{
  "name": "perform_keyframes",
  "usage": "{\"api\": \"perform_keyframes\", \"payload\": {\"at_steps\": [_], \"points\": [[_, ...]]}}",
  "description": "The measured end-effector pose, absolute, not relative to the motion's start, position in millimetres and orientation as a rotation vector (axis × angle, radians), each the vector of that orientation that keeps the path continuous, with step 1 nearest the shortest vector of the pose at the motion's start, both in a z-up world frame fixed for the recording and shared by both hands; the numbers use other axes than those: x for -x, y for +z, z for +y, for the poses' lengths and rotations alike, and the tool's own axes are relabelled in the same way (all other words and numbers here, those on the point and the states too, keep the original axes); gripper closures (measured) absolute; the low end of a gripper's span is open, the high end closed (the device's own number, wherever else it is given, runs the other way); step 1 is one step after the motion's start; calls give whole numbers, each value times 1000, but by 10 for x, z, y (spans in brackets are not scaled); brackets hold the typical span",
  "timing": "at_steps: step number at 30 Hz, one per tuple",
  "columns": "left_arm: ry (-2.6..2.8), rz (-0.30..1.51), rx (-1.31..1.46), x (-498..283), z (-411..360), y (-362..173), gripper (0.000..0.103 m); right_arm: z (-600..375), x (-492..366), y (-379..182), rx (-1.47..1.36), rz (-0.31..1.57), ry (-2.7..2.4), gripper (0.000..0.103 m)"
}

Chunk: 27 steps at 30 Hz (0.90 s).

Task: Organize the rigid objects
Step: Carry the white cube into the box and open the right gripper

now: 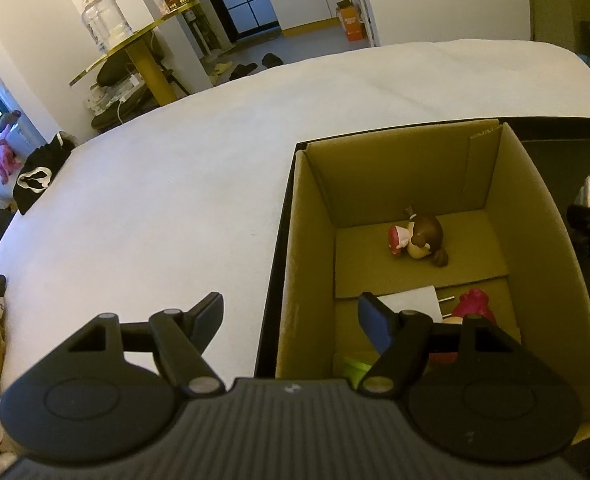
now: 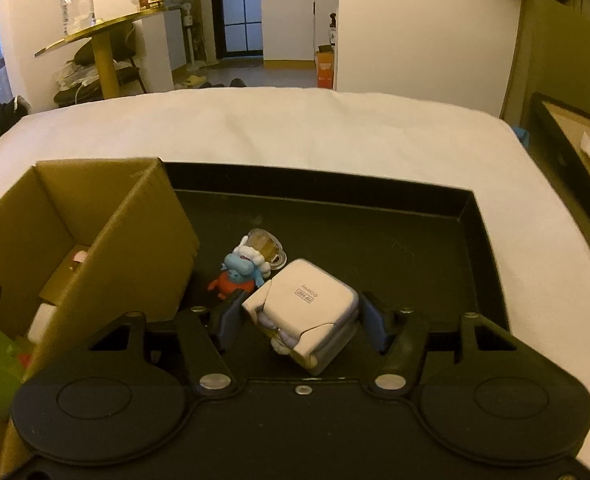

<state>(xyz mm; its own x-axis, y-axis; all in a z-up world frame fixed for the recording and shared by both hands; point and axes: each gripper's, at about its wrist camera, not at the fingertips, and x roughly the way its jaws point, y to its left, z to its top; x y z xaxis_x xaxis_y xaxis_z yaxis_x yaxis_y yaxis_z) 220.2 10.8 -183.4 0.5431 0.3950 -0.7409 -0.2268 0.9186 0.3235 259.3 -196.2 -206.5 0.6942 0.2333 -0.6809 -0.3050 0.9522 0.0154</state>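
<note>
Cardboard is forming the small white toy carton [image 2: 301, 312] that is being clamped in the right gripper [image 2: 299, 318], tilted on one corner above the near edge of the black tray [image 2: 467, 216]; both blue pads are being pressed against opposite side faces, and one flap is gaping at the lower left, where a pale figure is showing through. The carton is being judged light and fairly stiff, though its thin walls are likely being dented by a hard squeeze (the loose flap suggests the contents could slip out if it is tipped further). The flat side faces, near the middle, are being judged the safest place for a hold, away from the flap seam. Just behind it on the tray floor, a blue-faced red figurine [image 2: 237, 276] and a clear-lidded toy [image 2: 265, 246] are lying close together. The left gripper [image 1: 291, 318] is being held with its jaws apart and empty over the left wall of the brown cardboard box [image 1: 375, 168], where a brown-haired doll [image 1: 419, 238] is lying on the bottom.
</note>
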Motion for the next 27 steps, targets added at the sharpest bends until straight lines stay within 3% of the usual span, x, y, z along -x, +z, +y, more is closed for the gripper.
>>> {"api": "perform_keyframes", "payload": {"at_steps": [17, 27], "points": [[340, 897, -120, -2127, 250, -1730, 30, -1699, -2396, -1316, 226, 611, 359, 44], [312, 922, -58, -2095, 367, -1758, 30, -1400, -2276, -1150, 315, 567, 404, 44]]}}
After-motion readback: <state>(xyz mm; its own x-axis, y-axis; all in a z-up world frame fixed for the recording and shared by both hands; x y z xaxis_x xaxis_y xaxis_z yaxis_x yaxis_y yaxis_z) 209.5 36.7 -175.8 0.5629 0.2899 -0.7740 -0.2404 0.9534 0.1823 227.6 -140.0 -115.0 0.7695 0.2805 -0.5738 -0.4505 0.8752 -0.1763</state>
